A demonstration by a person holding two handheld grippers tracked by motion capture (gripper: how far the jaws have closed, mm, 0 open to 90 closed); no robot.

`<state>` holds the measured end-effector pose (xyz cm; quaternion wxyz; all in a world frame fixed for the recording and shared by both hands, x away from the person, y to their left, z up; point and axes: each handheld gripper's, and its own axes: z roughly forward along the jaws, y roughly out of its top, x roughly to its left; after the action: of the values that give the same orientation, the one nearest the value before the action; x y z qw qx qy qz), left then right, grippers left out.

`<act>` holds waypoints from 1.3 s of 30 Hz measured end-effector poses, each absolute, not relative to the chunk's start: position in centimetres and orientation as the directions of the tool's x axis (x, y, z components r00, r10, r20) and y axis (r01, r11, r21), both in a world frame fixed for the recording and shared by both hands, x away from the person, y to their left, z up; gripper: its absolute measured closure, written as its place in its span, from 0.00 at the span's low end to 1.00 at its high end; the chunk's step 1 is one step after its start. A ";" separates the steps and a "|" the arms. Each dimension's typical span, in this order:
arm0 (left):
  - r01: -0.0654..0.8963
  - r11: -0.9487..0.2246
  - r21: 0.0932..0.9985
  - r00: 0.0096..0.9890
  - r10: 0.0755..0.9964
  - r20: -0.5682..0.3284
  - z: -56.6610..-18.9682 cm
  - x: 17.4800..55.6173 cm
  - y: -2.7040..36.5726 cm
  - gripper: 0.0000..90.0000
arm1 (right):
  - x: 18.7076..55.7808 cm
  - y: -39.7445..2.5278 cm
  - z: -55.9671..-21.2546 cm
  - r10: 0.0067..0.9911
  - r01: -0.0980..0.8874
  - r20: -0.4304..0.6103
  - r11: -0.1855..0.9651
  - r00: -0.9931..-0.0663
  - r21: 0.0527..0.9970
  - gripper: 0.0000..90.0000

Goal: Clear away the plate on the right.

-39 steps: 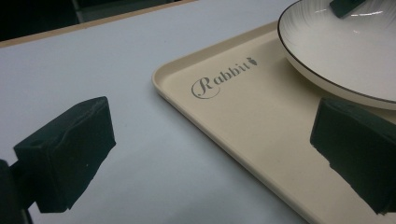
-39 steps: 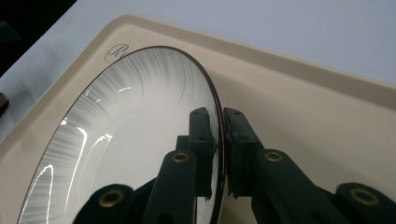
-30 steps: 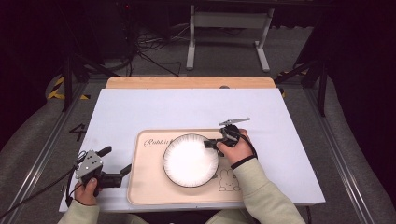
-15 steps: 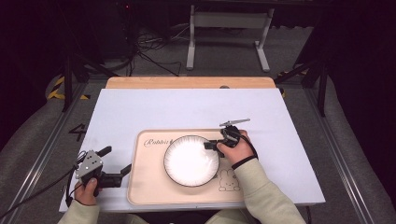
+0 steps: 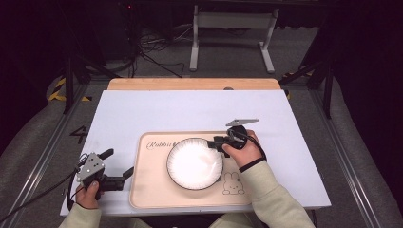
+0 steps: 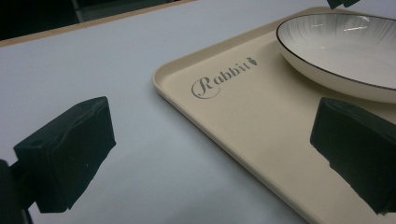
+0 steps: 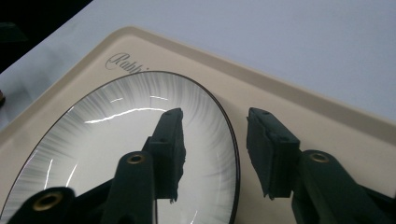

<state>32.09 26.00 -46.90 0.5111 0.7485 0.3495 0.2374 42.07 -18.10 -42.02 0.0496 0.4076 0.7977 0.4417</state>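
A white plate with a thin dark rim lies on a beige tray printed "Rabbit" and a rabbit drawing. My right gripper is at the plate's right edge, open. In the right gripper view its jaws straddle the rim of the plate, one over the inside and one over the tray, with my right gripper not closed on it. My left gripper stands open at the tray's left edge, holding nothing. In the left gripper view my left gripper frames the tray, with the plate farther off.
The tray sits at the front of a pale table with a wooden strip along its far edge. Beyond it stand a metal stand and floor cables. The table's back half is bare.
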 end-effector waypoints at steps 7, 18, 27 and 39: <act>0.281 -0.235 0.930 0.643 0.766 -0.001 -46.9 32.1 26.0 0.00 | 41.5 -18.7 -40.2 0.658 0.500 0.202 0.301 -0.725 0.812 0.50; 0.278 -0.236 0.931 0.641 0.768 0.003 -46.9 32.0 26.0 0.00 | 40.6 -19.5 -39.0 0.582 0.374 0.124 0.330 -0.804 0.867 0.37; 0.280 -0.237 0.930 0.642 0.766 0.001 -46.9 32.1 26.0 0.00 | 40.0 -20.5 -38.4 0.590 0.318 0.069 0.330 -0.805 0.889 0.29; 0.280 -0.236 0.931 0.642 0.767 0.001 -46.9 32.0 26.0 0.00 | 39.0 -23.5 -38.1 0.611 0.299 0.047 0.317 -0.790 0.900 0.25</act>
<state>32.05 25.96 -46.90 0.5100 0.7490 0.3493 0.2386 39.02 -23.46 -38.05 0.1530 0.2854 0.7971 0.5098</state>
